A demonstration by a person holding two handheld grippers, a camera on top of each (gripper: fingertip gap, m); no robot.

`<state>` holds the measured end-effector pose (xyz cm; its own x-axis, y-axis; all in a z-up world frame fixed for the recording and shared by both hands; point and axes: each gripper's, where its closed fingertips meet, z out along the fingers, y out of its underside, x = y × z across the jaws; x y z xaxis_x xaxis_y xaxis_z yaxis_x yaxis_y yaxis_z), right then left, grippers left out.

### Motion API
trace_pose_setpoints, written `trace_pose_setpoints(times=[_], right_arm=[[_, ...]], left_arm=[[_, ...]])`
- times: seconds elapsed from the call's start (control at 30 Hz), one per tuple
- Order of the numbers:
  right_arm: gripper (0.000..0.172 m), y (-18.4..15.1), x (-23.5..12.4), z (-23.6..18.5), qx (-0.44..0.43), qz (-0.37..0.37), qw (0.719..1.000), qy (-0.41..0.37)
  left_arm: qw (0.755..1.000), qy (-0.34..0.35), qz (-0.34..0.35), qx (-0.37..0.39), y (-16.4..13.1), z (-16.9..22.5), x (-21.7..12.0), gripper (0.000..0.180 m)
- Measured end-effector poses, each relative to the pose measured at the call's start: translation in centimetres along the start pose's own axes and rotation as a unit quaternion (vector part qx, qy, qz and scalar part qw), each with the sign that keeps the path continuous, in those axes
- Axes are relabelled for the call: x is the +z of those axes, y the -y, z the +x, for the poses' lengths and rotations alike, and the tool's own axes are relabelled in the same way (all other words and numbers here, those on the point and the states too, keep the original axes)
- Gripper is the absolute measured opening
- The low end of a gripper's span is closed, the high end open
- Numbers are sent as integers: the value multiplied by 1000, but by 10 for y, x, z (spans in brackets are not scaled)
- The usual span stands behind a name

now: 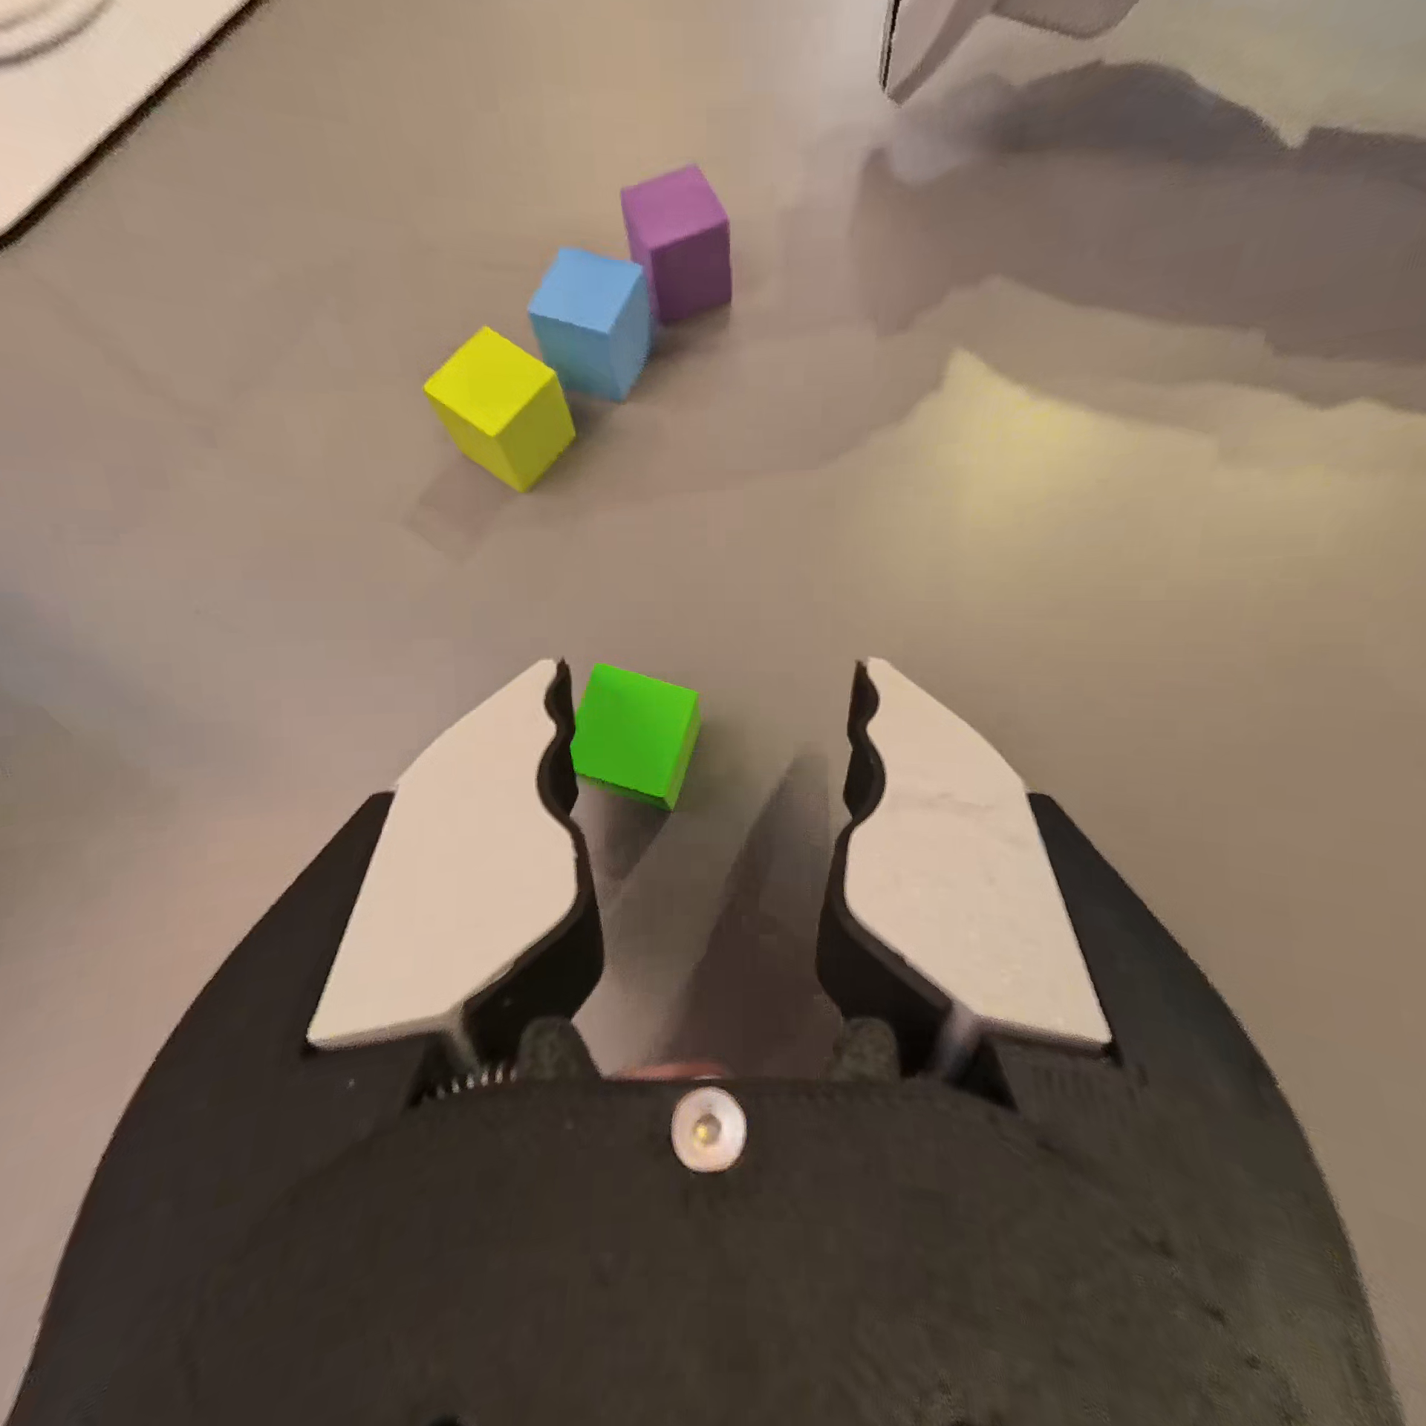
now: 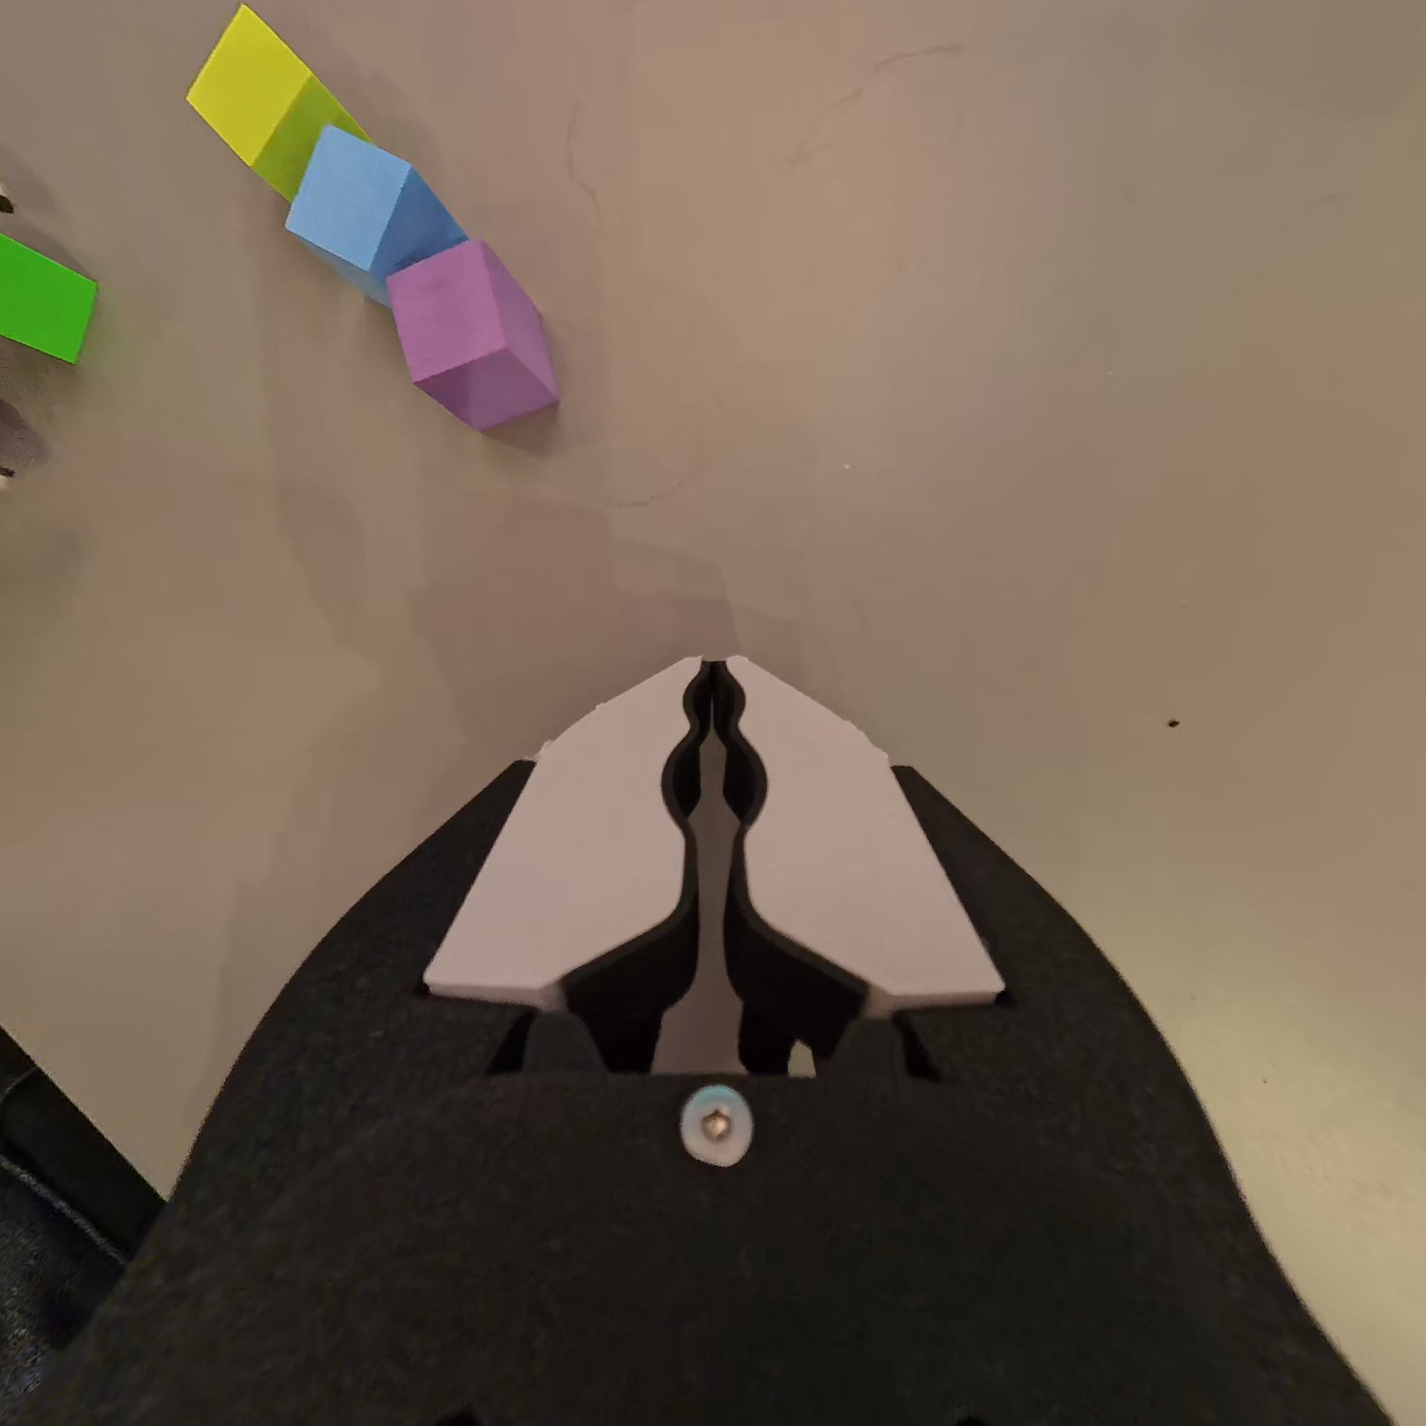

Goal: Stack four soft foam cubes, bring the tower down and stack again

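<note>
In the left wrist view my left gripper (image 1: 710, 679) is open, and a green cube (image 1: 634, 734) lies on the table between its fingers, close to the left finger, with a wide gap to the right finger. Farther off, a yellow cube (image 1: 500, 407), a blue cube (image 1: 590, 320) and a purple cube (image 1: 679, 241) lie in a loose row on the table. In the right wrist view my right gripper (image 2: 714, 665) is shut with nothing between its pads, above bare table. The yellow cube (image 2: 258, 96), blue cube (image 2: 363, 201), purple cube (image 2: 467, 332) and green cube (image 2: 42, 297) show at upper left.
The table (image 1: 1003, 579) is a grey-beige surface. A white board with a dark edge (image 1: 85, 100) lies at the far left corner. A pale part of the other gripper (image 1: 926, 38) shows at the top right. A dark edge (image 2: 46, 1142) runs at the lower left. About 20 cm separates my left fingertips from my right.
</note>
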<state>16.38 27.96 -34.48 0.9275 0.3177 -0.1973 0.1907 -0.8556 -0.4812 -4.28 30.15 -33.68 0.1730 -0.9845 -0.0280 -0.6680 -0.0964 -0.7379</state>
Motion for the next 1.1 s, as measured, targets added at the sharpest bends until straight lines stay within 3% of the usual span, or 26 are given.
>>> trace_pose_setpoints(times=[0.3, 0.7, 0.8, 0.83, 0.93, 1.1], right_arm=[[0, -1, 3, 1, -3, -2, 1000, 5], [0, -2, 3, 2, -4, -2, 1000, 9], [0, -2, 3, 2, -3, -2, 1000, 10], [0, -2, 3, 3, -4, -2, 1000, 10], [0, -2, 2, 4, -5, -1, 1000, 9], [0, -1, -2, 10, 3, 6, 1000, 8]], left_arm=[[1000, 7, -2, 11, -1, -2, 4, 57], [998, 23, -54, 37, -9, -16, 2, 58], [997, 2, -67, 44, -13, -11, 5, 31], [997, -4, -65, 43, -11, -9, 6, 31], [997, -14, -48, 52, 5, -1, 10, 31], [993, -46, -19, 102, 61, 28, 39, 30]])
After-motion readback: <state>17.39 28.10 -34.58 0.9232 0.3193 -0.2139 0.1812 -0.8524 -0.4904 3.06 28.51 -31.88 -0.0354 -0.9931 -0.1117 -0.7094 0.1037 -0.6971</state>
